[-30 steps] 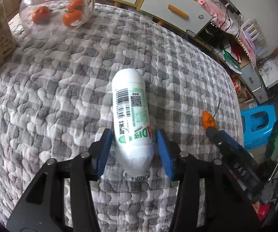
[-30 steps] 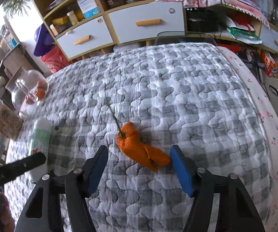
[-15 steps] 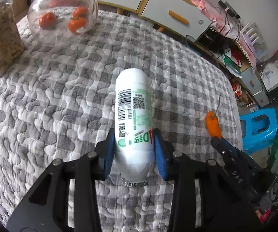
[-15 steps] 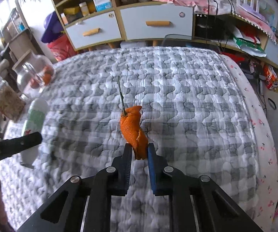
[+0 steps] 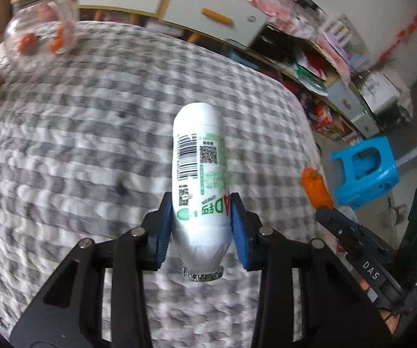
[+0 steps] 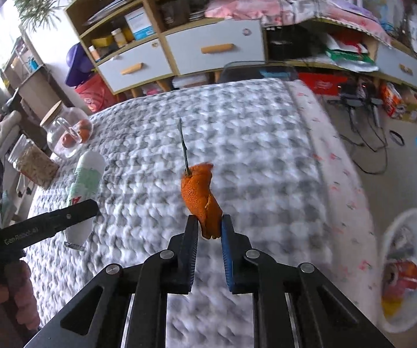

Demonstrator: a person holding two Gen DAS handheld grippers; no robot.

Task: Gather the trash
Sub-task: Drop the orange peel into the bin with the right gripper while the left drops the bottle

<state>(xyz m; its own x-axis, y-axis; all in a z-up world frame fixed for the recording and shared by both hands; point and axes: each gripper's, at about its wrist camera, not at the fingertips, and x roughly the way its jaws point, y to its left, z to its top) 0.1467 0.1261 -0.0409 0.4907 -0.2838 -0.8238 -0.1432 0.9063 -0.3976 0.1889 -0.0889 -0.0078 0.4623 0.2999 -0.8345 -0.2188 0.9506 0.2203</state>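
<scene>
Your left gripper (image 5: 201, 226) holds bottle (image 5: 199, 174) above quilt (image 5: 78, 145), your right gripper (image 6: 209, 230) holds peel (image 6: 201, 195) to its right. Glass jar (image 6: 67, 134) far left on quilt; bin (image 6: 408, 269) on floor right; stool (image 5: 364, 171) beyond.

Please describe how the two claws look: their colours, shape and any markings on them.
Both claws are black, with angular open-frame arms, silver rivets and blue pads. The left claw shows small pale lettering on its side in the right wrist view. The right claw carries white "DAS" lettering and a green light behind it.
</scene>
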